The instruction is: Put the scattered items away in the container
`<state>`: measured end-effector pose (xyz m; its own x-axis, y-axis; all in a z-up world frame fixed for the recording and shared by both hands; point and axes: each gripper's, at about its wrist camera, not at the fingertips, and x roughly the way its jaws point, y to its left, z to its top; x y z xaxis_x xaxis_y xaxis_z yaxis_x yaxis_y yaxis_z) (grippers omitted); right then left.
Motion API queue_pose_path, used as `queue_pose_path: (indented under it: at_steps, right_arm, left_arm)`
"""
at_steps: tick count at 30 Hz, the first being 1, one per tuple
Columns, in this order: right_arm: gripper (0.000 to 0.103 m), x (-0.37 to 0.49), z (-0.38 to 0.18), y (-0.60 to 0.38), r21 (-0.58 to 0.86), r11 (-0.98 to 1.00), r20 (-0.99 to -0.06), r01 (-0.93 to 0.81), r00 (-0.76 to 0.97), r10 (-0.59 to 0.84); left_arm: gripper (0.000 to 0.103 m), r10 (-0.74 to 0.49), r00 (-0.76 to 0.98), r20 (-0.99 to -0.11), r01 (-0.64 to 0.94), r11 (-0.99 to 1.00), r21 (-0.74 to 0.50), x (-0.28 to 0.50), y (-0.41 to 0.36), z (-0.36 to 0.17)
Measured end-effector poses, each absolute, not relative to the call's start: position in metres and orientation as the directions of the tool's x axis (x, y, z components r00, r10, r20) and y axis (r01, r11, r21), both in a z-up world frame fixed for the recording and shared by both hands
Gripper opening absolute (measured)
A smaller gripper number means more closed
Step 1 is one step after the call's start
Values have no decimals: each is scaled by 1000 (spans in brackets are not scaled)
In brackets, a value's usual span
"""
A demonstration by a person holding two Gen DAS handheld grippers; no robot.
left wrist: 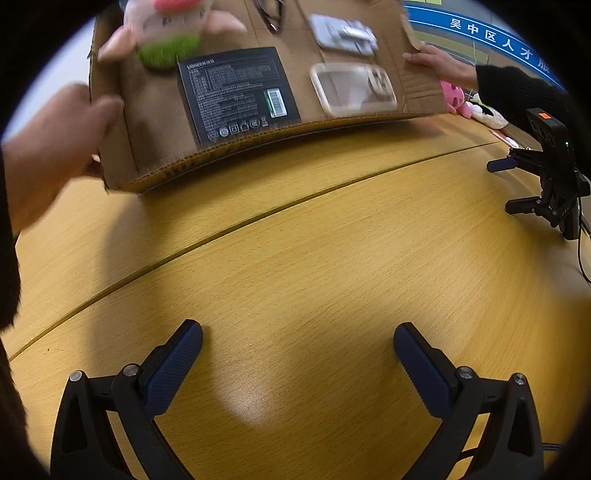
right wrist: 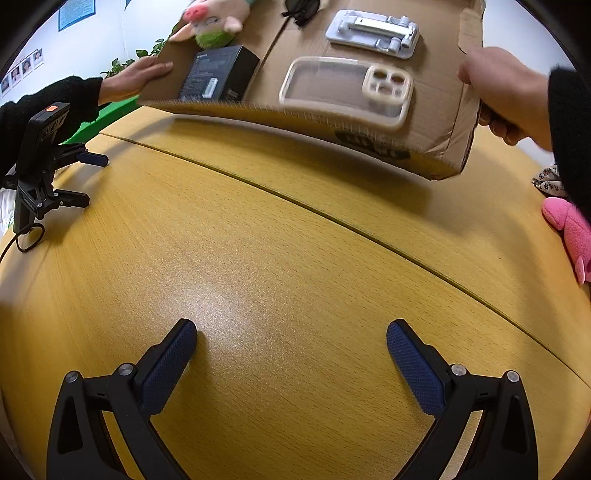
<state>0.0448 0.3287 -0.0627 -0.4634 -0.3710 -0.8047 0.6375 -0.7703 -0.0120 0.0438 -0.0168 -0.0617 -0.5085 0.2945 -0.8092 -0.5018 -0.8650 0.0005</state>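
We see both hand-held grippers, left point(left wrist: 297, 341) & right point(right wrist: 291, 338), wide & empty on tabletop point(right wrist: 295, 258), bare hands point(right wrist: 506, 92) tilting cardboard box point(right wrist: 436, 122) w/ phone case point(right wrist: 347, 90), black box point(left wrist: 236, 92), plush pig point(left wrist: 168, 33).

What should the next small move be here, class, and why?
Probably wait. Both hands hold the tilted cardboard box, with the black box and phone case inside. Both grippers, left gripper and right gripper, sit open on the table.
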Motion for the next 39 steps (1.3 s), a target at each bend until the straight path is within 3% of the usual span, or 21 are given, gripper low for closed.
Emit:
queue_pose_path:
  at_steps: [39]
  right_arm:
    - [103, 40, -62, 323, -12, -770, -806, 638, -462, -370]
  left_arm:
    - [103, 291, -511, -809, -498, -867, 2, 52, -12, -57]
